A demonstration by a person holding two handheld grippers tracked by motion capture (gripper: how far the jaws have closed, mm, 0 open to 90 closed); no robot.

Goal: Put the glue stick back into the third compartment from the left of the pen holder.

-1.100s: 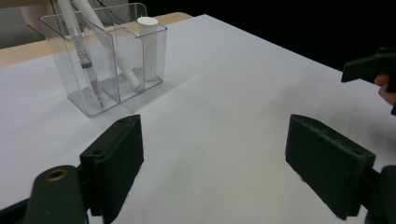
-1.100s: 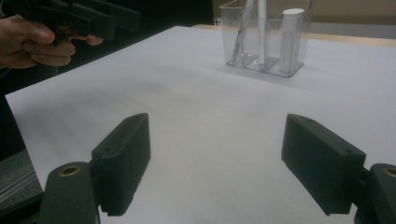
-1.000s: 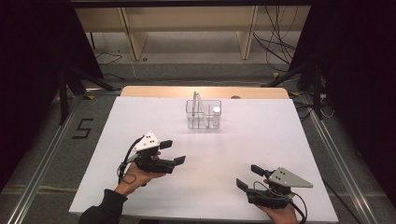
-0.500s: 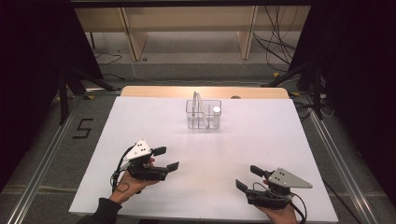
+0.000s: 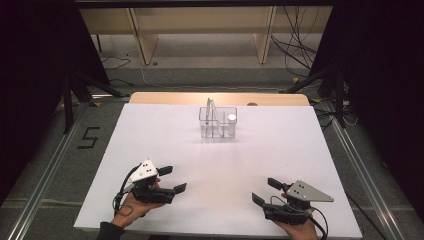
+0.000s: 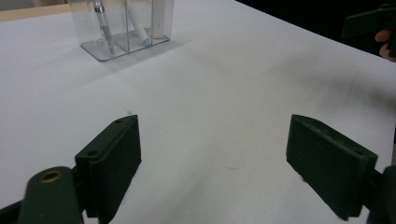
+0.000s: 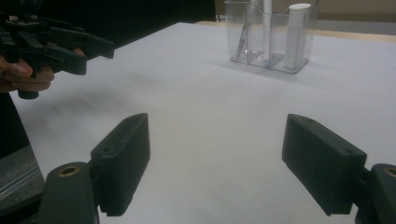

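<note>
Our left gripper (image 5: 172,179), black with a white three-cornered plate on top, sits low over the white rectangular worktop (image 5: 150,130) at about seven o'clock in the high view. Its jaws stand wide apart with nothing between them, and the bare hand (image 5: 131,209) that holds it shows beneath. Our right gripper (image 5: 266,191), black with a grey three-cornered plate, lies at about five o'clock near the front edge, well apart from the left one. Its jaws are also spread and empty.

The clear plastic organiser box (image 5: 218,123) with its inner compartments stands upright at twelve o'clock, near the far edge of the worktop and well apart from both grippers. In the high view a white capped cylinder (image 5: 232,119) stands in its right-hand compartment. A thin white stick (image 5: 210,106) rises from the left part of the box and leans a little.

In the left gripper view the box (image 6: 122,28) appears at eleven o'clock, beyond the open jaws, with bare worktop (image 6: 210,93) between. In the right gripper view the box (image 7: 271,35) sits at one o'clock, the white cylinder (image 7: 295,32) upright in the compartment at its right. The left gripper (image 7: 88,53) shows at ten o'clock in that view, in the fingers (image 7: 21,74) of the hand.
</note>
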